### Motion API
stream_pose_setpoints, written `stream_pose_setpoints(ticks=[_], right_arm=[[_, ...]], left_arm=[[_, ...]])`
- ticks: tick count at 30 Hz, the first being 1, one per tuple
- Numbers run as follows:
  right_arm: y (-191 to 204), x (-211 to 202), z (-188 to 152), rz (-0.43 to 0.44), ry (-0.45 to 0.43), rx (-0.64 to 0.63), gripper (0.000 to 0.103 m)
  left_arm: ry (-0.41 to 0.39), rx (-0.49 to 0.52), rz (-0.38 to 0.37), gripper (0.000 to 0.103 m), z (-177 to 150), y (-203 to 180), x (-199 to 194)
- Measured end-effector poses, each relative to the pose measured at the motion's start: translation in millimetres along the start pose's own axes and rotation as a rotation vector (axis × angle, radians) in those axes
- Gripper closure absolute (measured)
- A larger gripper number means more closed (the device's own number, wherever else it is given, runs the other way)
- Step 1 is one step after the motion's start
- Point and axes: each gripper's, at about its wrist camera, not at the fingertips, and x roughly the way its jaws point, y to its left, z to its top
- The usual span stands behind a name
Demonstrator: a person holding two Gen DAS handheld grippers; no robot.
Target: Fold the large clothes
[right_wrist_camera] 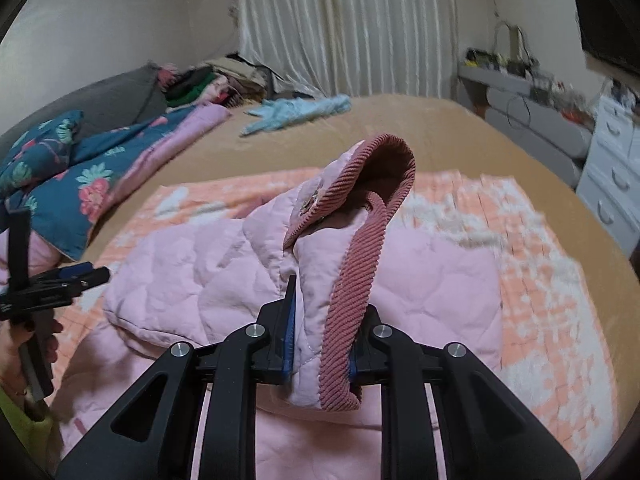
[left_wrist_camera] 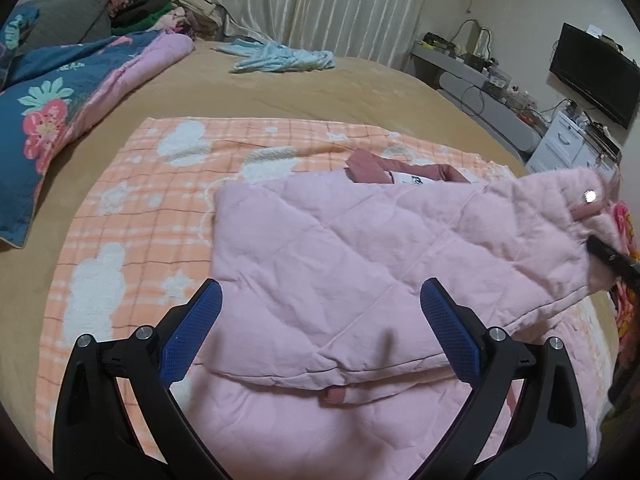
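Tan bedding covers the bed [left_wrist_camera: 360, 92], with an orange checked blanket [left_wrist_camera: 132, 208] spread across it and white curtains [left_wrist_camera: 340, 4] hanging well beyond both claws. On the blanket lies the pink quilted jacket [left_wrist_camera: 340, 248], directly ahead of and beneath the left gripper [left_wrist_camera: 320, 316], whose blue-padded fingers [left_wrist_camera: 192, 332] stand spread wide above the fabric, touching nothing. The right gripper [right_wrist_camera: 322, 336] is pinched tight on the jacket's cuff [right_wrist_camera: 348, 292], a ribbed darker pink band that rises out of its jaws and curls over just ahead of them. A blue floral quilt [left_wrist_camera: 48, 96] sits far to the left of both claws, and a light blue garment [left_wrist_camera: 280, 58] lies well beyond them.
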Motion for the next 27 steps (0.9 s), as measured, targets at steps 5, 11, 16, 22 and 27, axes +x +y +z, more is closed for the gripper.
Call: stream_pose_setpoints(ticks=[5,11,16,22,27], right_arm=[[-8,17,-15,-0.007,0.043,0.047,0.085],[-11,29,-22,-0.024,0.07,0.059,0.081],[-15,35,-25,-0.051,0.087,0.069,0.071],[-17,31,-24,-0.131,0.064,0.062,0.028],[-4,14,-21,-0.207,-0.007,0.009,0.019]], left_arm=[[0.018,0.02,-0.007,0.01,-3,-10,11],[0.029,0.047,-0.026,0.01,-5,-22,19],[0.065,0.048,-0.078,0.01,-12,-31,30],[0.127,0.049,-0.08,0.01,-21,-33,48],[0.156,0.009,-0.095,0.01,-26,-24,58]])
